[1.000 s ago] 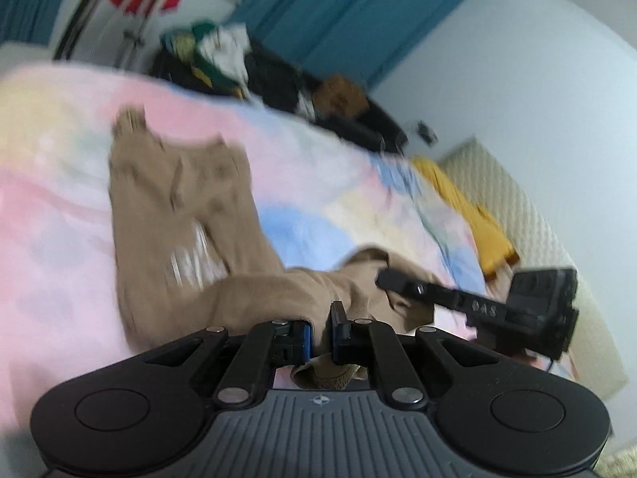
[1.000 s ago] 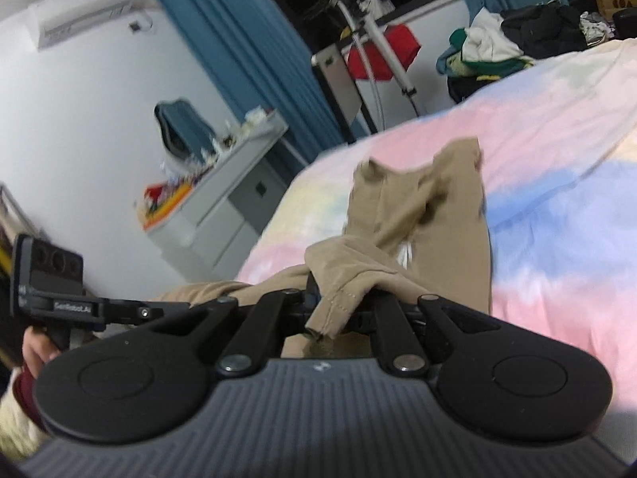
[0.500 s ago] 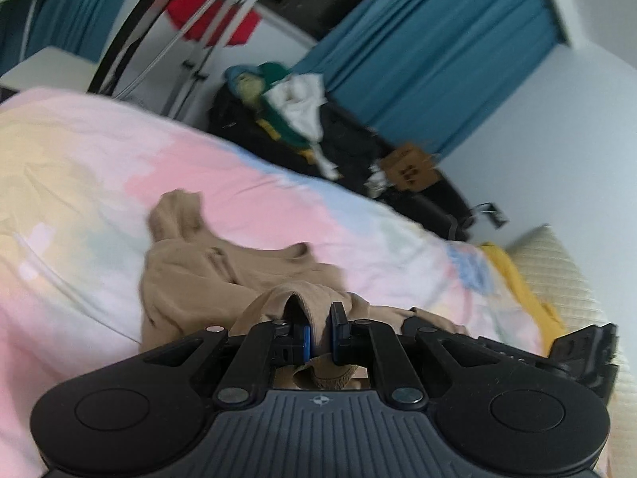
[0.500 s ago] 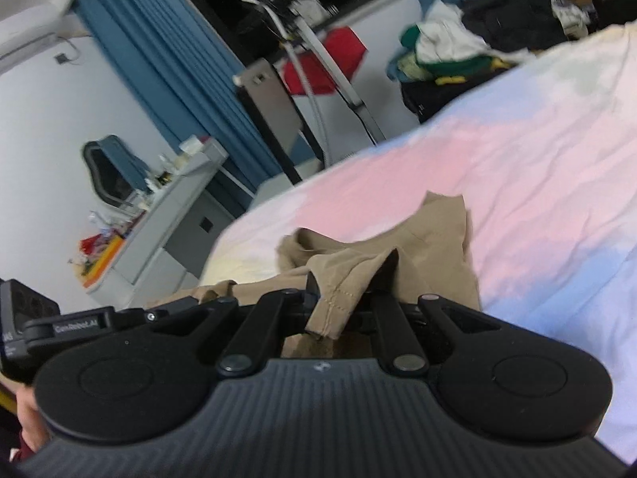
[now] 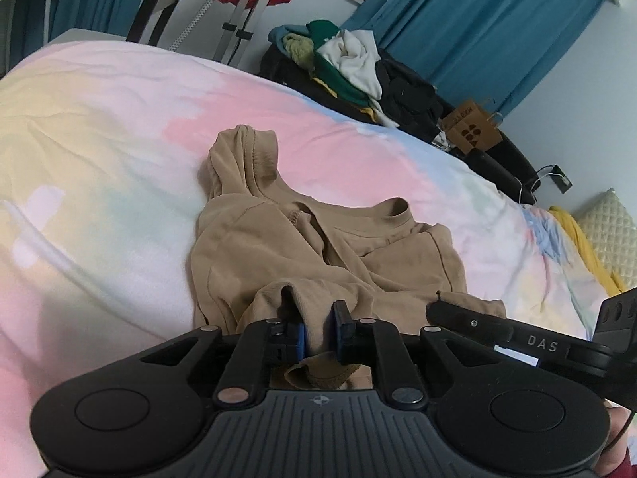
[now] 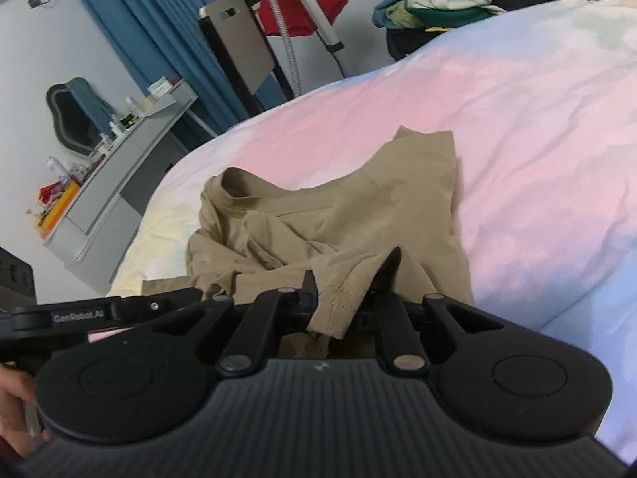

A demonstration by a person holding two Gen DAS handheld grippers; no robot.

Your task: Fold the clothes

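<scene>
Both grippers, left gripper [image 5: 317, 318] & right gripper [image 6: 350, 279], pinch soft tan shirt [image 5: 318, 247] hem.

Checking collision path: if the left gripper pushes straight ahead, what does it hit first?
The left gripper is shut on the tan cotton shirt; straight ahead it would likely meet that shirt's bunched body on the pastel bedsheet first.

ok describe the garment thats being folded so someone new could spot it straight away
Find the bed with the pastel tie-dye sheet. On its middle lies a crumpled tan shirt, its near hem pinched by both the left gripper and the right gripper. It is the only garment on the sheet; the dark clothes pile sits beyond the bed.
</scene>
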